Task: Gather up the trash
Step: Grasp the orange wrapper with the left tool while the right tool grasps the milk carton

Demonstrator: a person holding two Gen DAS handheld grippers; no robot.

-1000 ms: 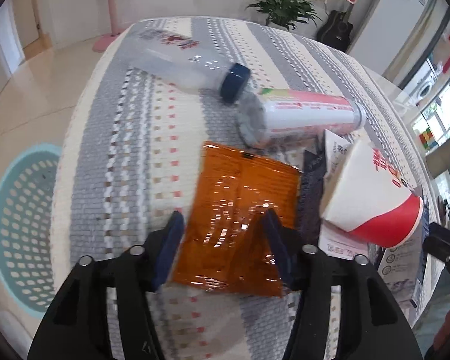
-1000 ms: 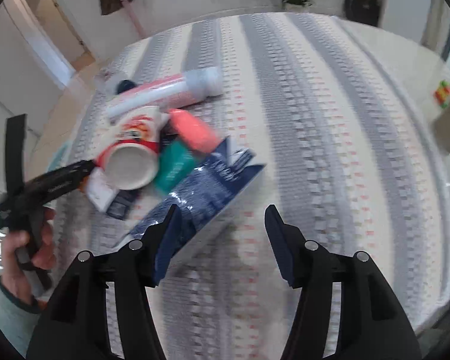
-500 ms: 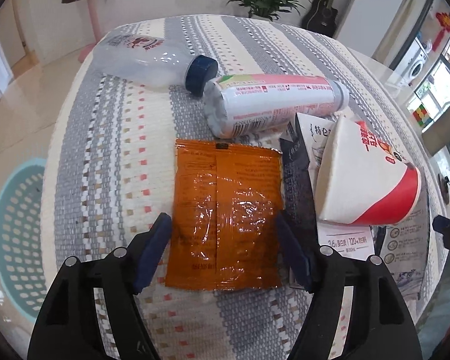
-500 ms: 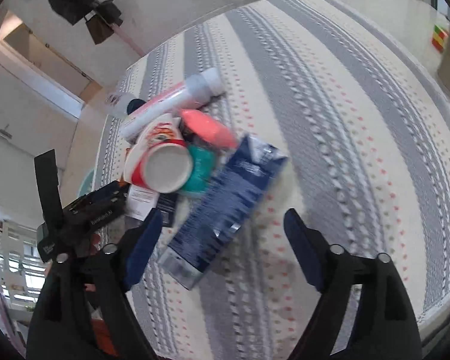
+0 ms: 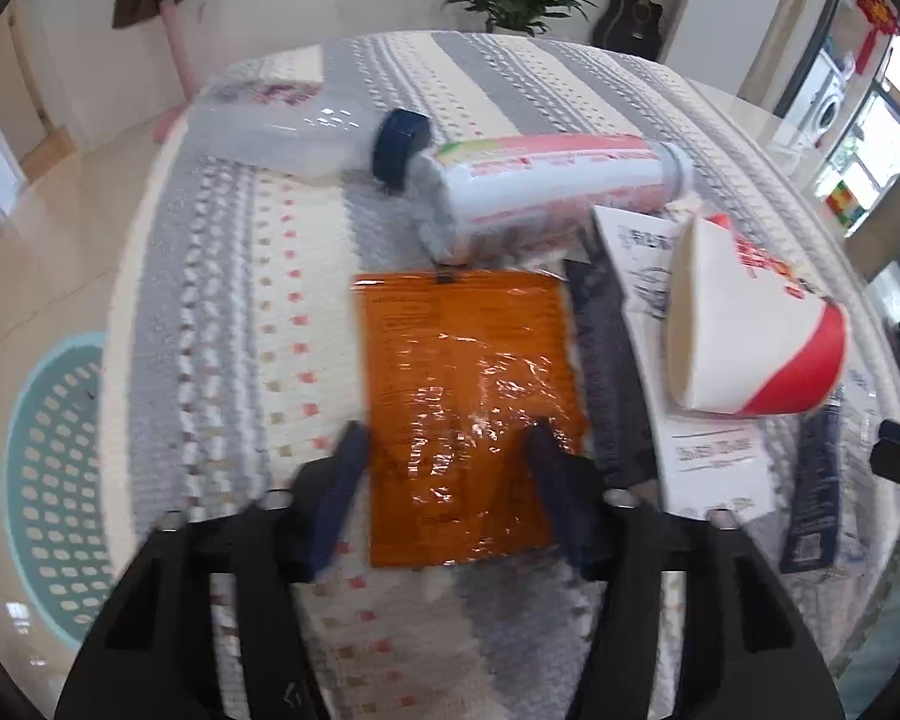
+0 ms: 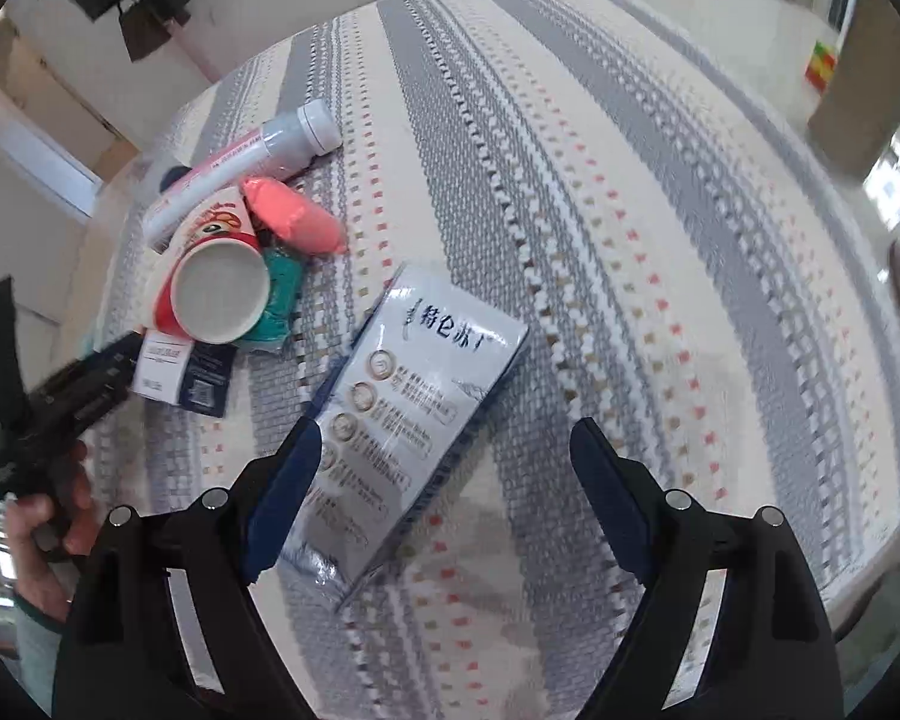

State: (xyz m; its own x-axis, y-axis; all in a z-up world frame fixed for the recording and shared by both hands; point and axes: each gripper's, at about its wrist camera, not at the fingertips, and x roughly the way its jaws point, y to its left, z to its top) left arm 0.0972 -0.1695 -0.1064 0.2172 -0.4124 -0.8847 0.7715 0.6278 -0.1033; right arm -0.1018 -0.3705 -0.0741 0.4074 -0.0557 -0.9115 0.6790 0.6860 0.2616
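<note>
An orange wrapper (image 5: pixel 468 396) lies flat on the striped tablecloth (image 5: pixel 234 276). My left gripper (image 5: pixel 447 456) straddles its near end, jaws closing, the pads not pressing on it. Around it lie a clear bottle with a blue cap (image 5: pixel 306 126), a white and pink bottle (image 5: pixel 546 180) and a tipped paper cup (image 5: pixel 744 324). In the right wrist view a blue and white carton (image 6: pixel 414 396) lies flat, its near end reaching between the fingers of my open right gripper (image 6: pixel 444 480), untouched.
A teal basket (image 5: pixel 48 480) stands on the floor left of the table. Beyond the carton are the paper cup (image 6: pixel 216 288), a pink piece (image 6: pixel 294 216) and a teal wrapper (image 6: pixel 279 300). A hand (image 6: pixel 48 510) holds the left gripper at the table's left edge.
The right jaws spread wide and left the carton on the cloth; it now lies closer, pale printed face up. The left jaws widened around the orange wrapper, then narrowed again.
</note>
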